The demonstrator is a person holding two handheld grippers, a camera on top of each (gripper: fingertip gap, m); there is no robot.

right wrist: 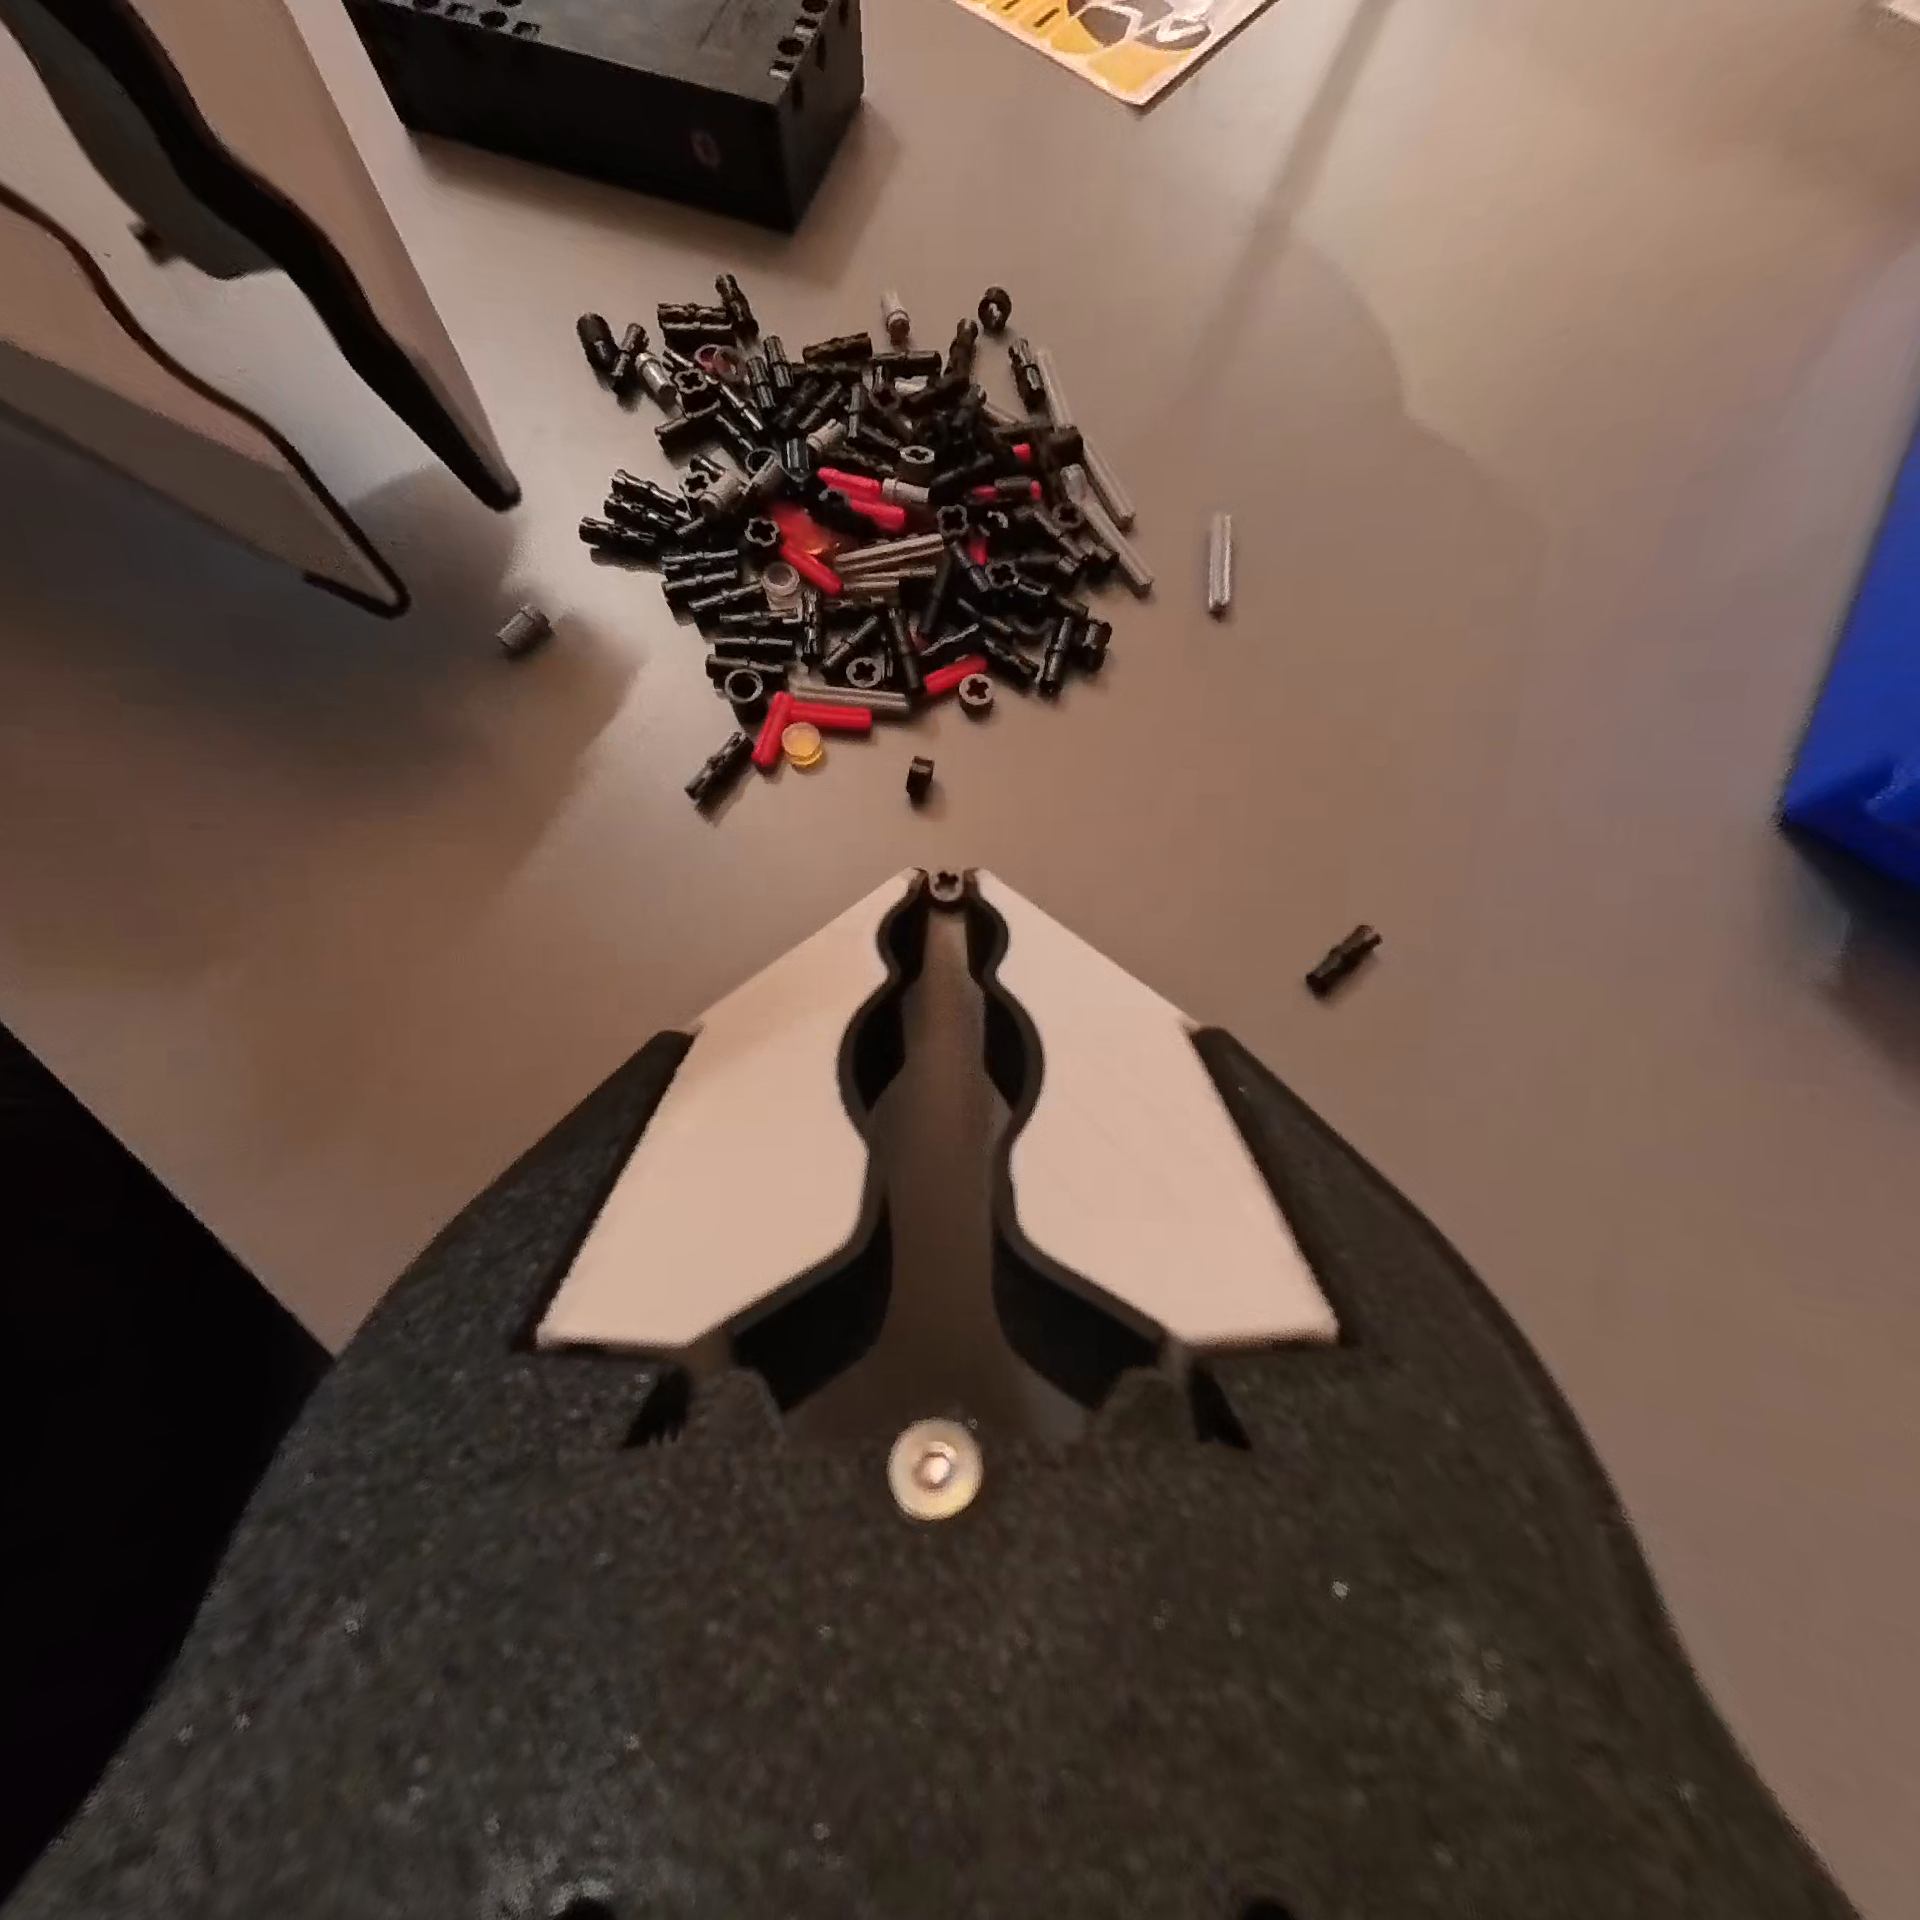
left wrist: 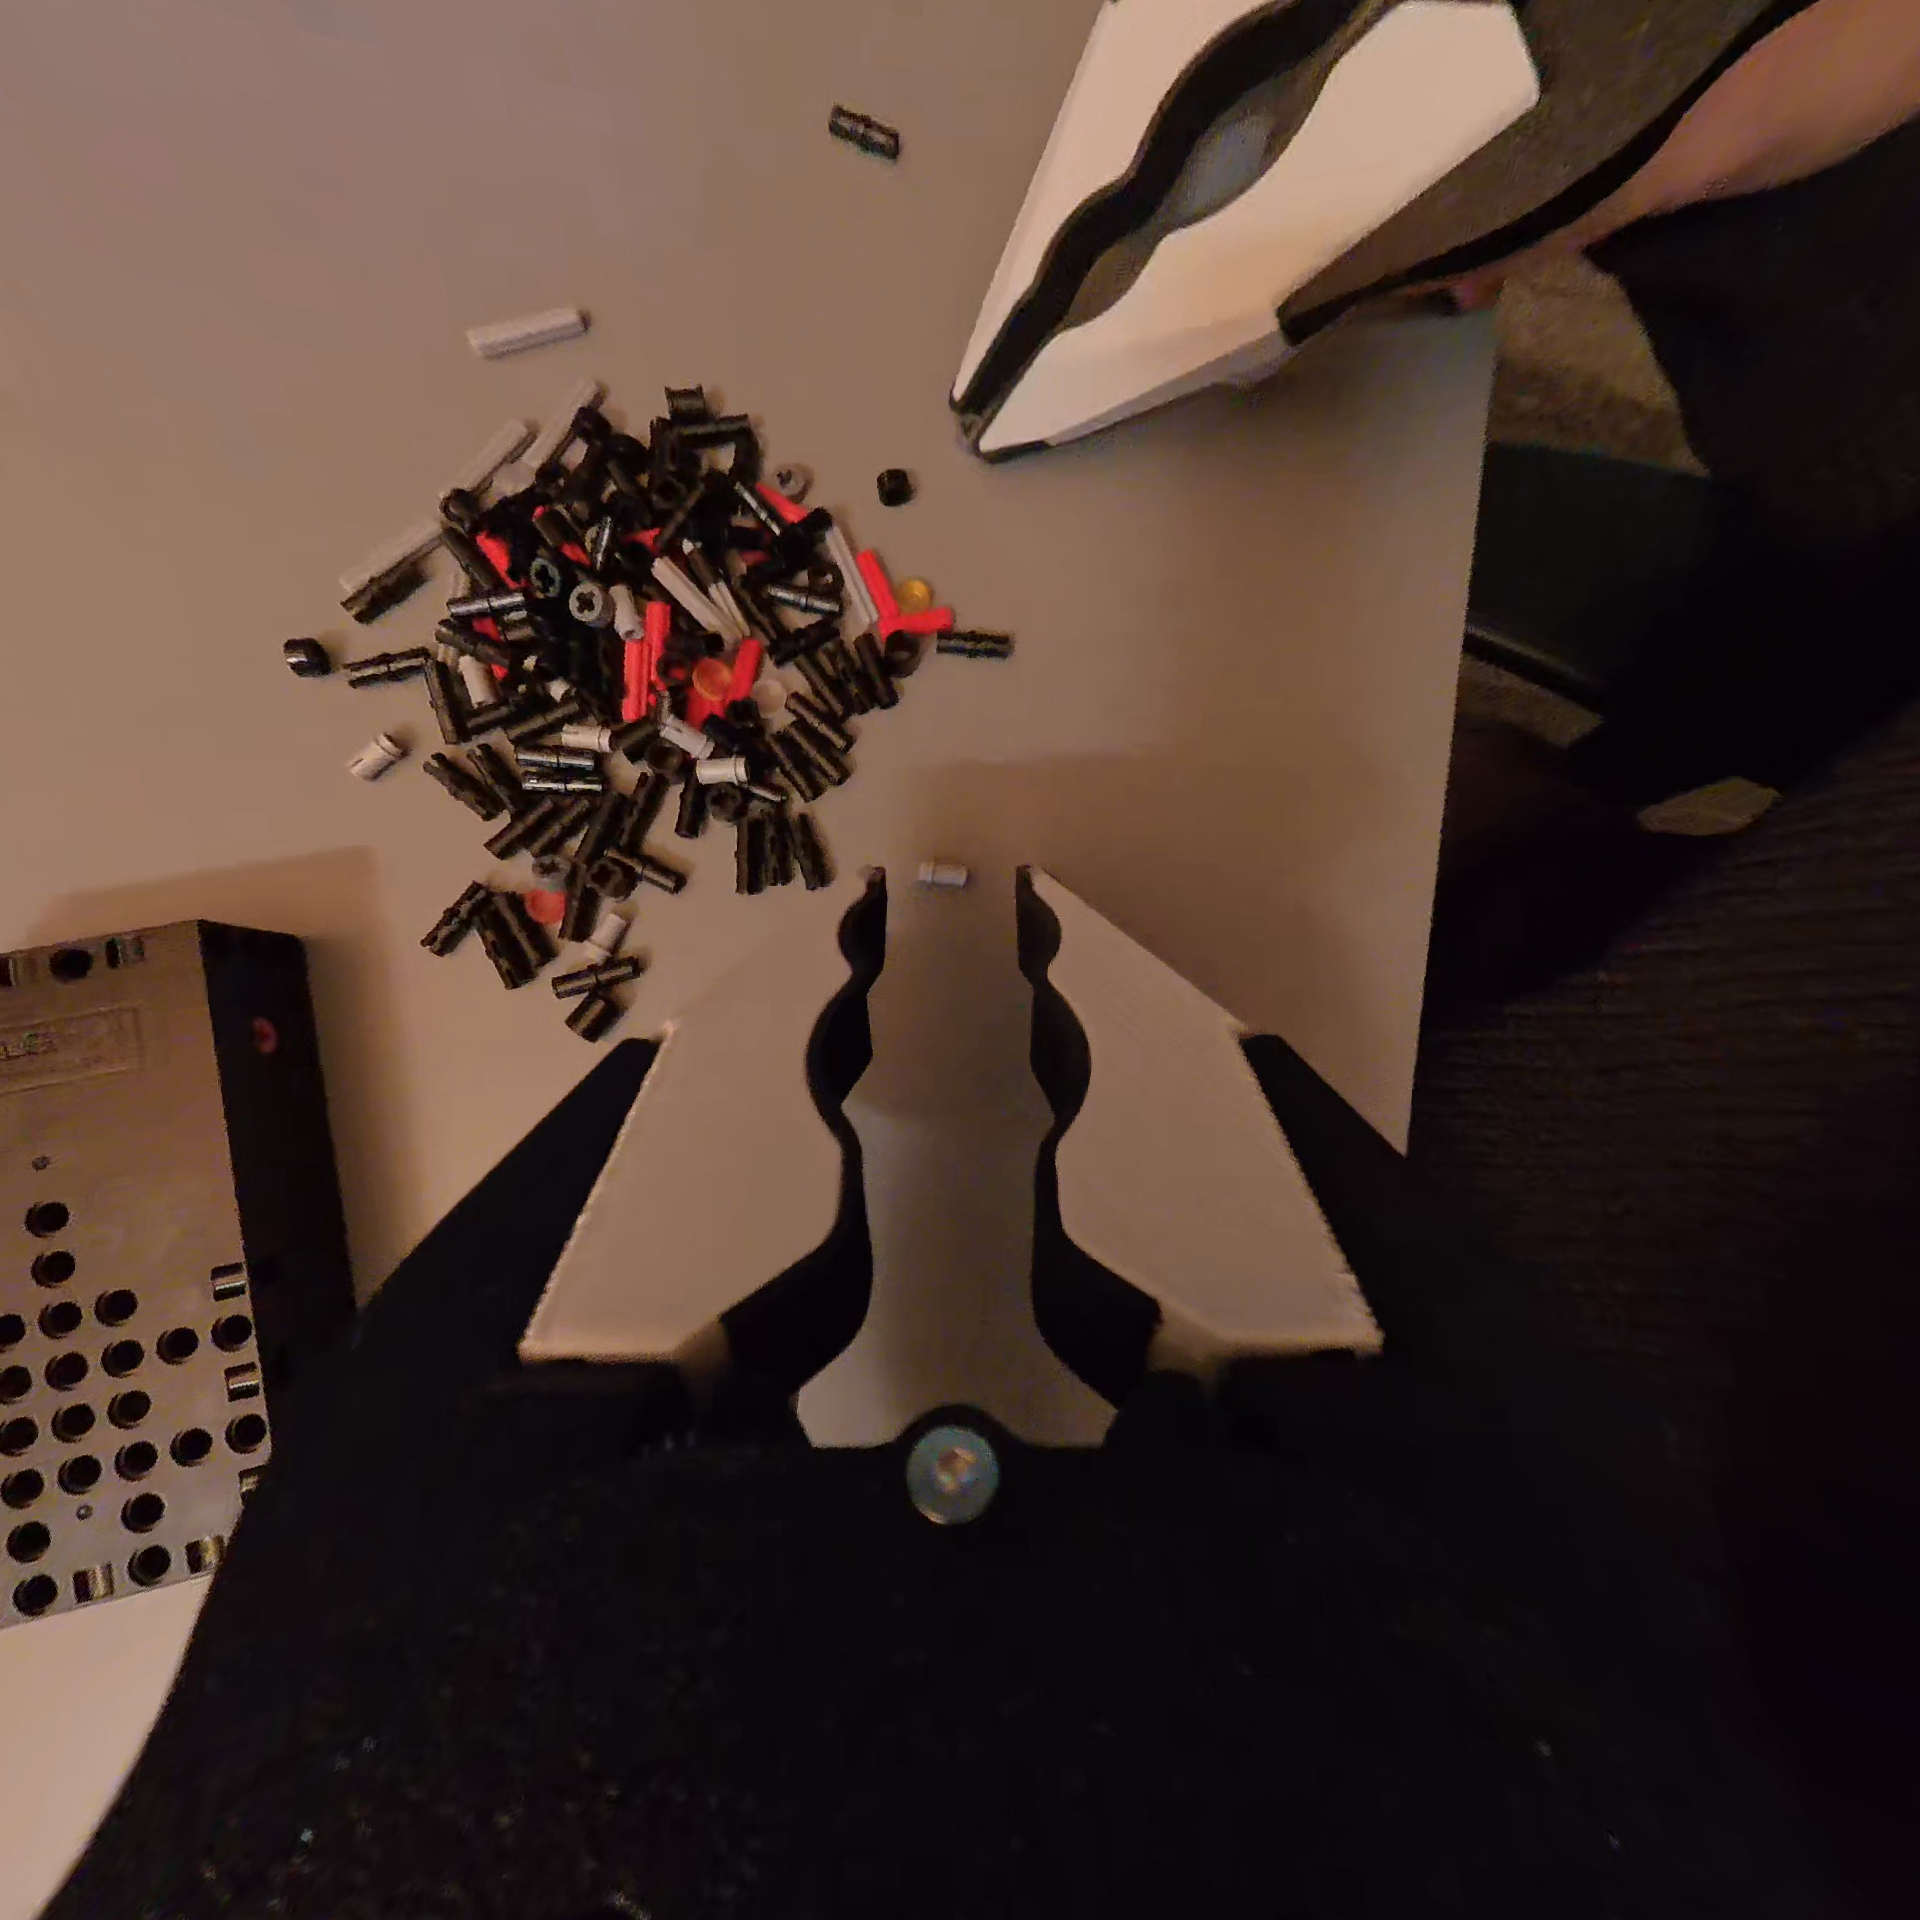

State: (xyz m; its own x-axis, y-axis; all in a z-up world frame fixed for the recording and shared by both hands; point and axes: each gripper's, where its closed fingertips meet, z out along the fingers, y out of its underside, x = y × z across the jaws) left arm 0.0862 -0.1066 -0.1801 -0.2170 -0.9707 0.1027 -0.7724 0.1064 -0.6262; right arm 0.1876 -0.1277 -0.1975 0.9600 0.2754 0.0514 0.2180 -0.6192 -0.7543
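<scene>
A pile of small black, red and grey plastic pins and connectors lies on the pale table; it also shows in the right wrist view. My left gripper is open just above the table, with a small light grey pin lying between its fingertips. My right gripper is shut on a small dark grey round bush pinched at its fingertips, held near the pile's near edge. The right gripper also shows at the top right of the left wrist view. The left gripper also shows at the upper left of the right wrist view.
A black perforated box stands left of my left gripper and shows at the back in the right wrist view. Loose pins lie about. A blue object is at right, a printed sheet at the back. The table edge runs along the right. Left tips to right tips: about 11 cm.
</scene>
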